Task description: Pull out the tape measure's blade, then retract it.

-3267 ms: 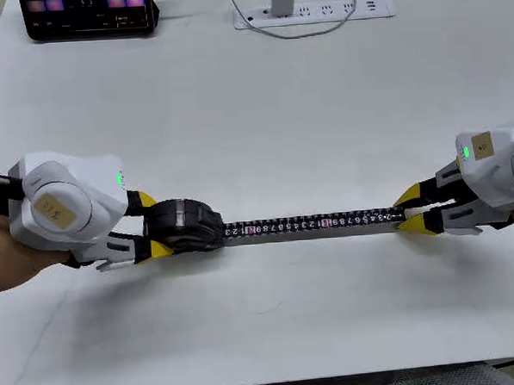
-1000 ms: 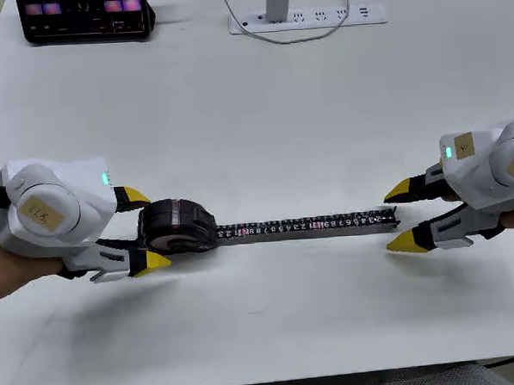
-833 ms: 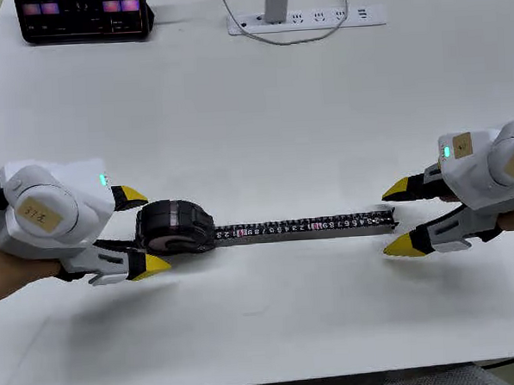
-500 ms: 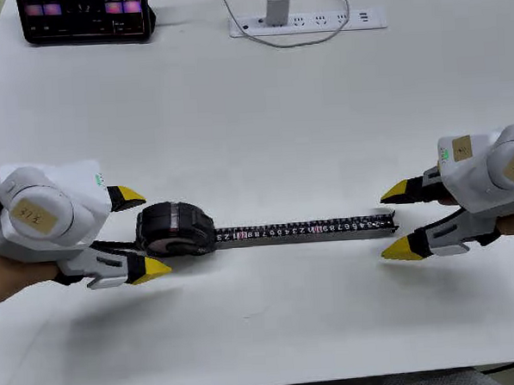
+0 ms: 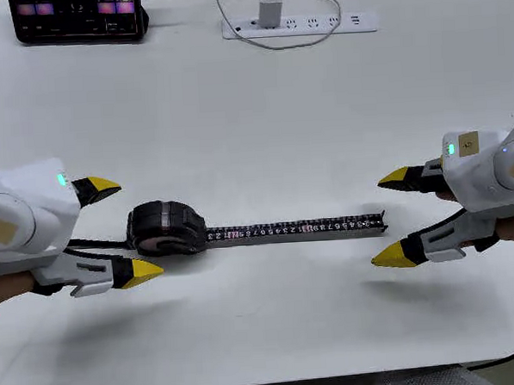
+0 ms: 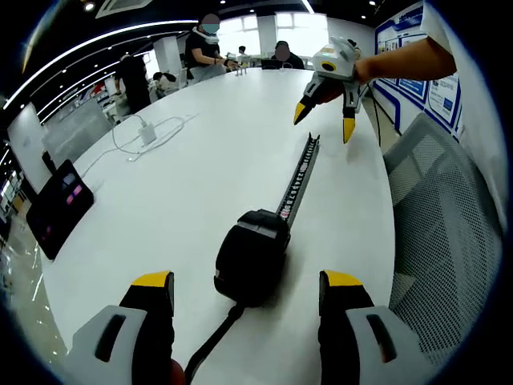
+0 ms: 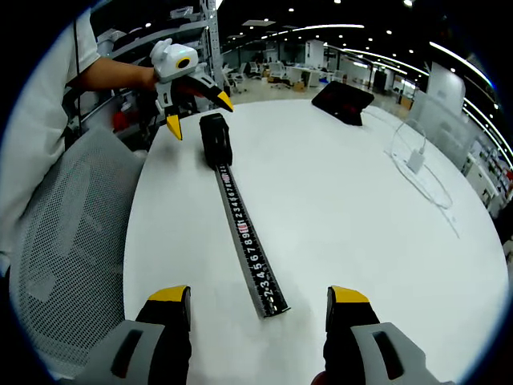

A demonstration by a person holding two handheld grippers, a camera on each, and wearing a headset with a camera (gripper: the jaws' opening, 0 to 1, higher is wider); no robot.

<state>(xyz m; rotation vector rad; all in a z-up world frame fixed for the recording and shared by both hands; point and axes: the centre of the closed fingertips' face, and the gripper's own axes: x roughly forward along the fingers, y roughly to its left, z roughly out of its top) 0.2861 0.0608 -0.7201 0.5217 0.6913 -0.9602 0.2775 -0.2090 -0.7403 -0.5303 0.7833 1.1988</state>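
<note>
Head view: the tape measure (image 5: 164, 229) lies on the table (image 5: 253, 115), blade (image 5: 298, 229) out. The left gripper (image 5: 136, 226) has its jaws spread beside it, and the right gripper (image 5: 378, 221) is spread at the blade's tip.

Left gripper view: the case sits just ahead, untouched.

Right gripper view: the tip lies free.

To retract, I would probably clamp the case first, then guide the blade in slowly.

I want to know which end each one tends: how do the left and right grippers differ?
The left gripper straddles the rear of the tape measure's black case; the right gripper straddles the free end of the blade. In the head view the left gripper points rightward and the right gripper leftward, facing each other. Shared: both have jaws wide open, touching nothing.
</note>
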